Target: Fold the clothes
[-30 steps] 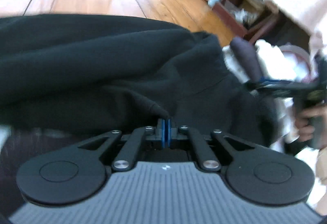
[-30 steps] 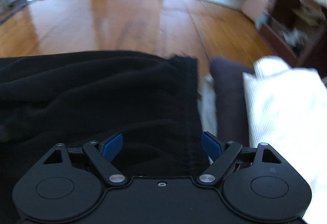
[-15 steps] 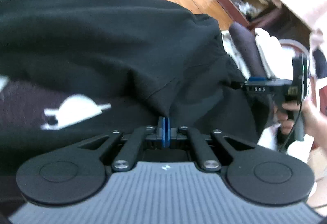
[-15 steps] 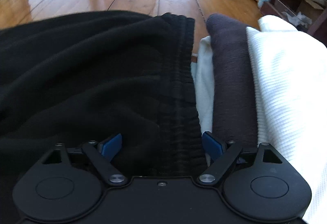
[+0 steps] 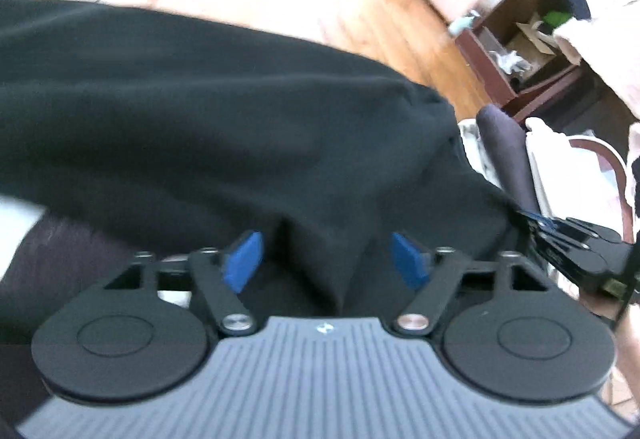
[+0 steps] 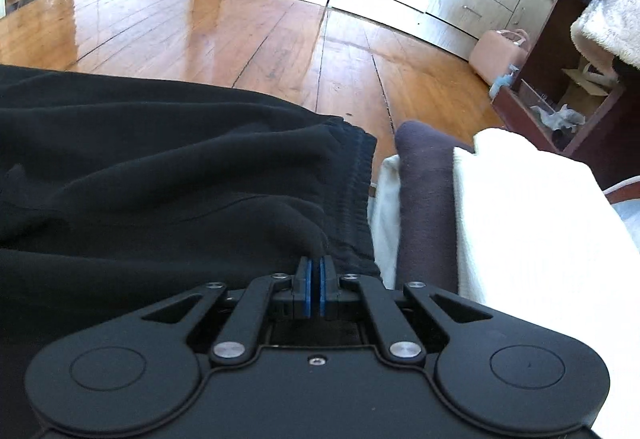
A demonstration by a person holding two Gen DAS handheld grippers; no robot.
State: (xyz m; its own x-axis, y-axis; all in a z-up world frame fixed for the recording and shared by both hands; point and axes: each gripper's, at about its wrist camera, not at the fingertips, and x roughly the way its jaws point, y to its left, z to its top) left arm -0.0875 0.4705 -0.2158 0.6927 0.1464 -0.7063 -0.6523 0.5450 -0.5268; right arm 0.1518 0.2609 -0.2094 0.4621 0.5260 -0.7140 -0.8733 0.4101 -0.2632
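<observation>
Hand-held gripper on the right [image 6: 314,289] is seen clamped on a fold of the black garment [image 6: 160,175] beside its ribbed waistband [image 6: 354,195], blue pads pressed together. The left hand-held gripper [image 5: 328,263] is held with pads [image 5: 242,266] spread apart, cloth bunched between them but not pinched. The garment is spread from 9 to 12 o'clock; a purple cloth [image 6: 426,207] and white cloth [image 6: 524,223] lie at 2 o'clock.
</observation>
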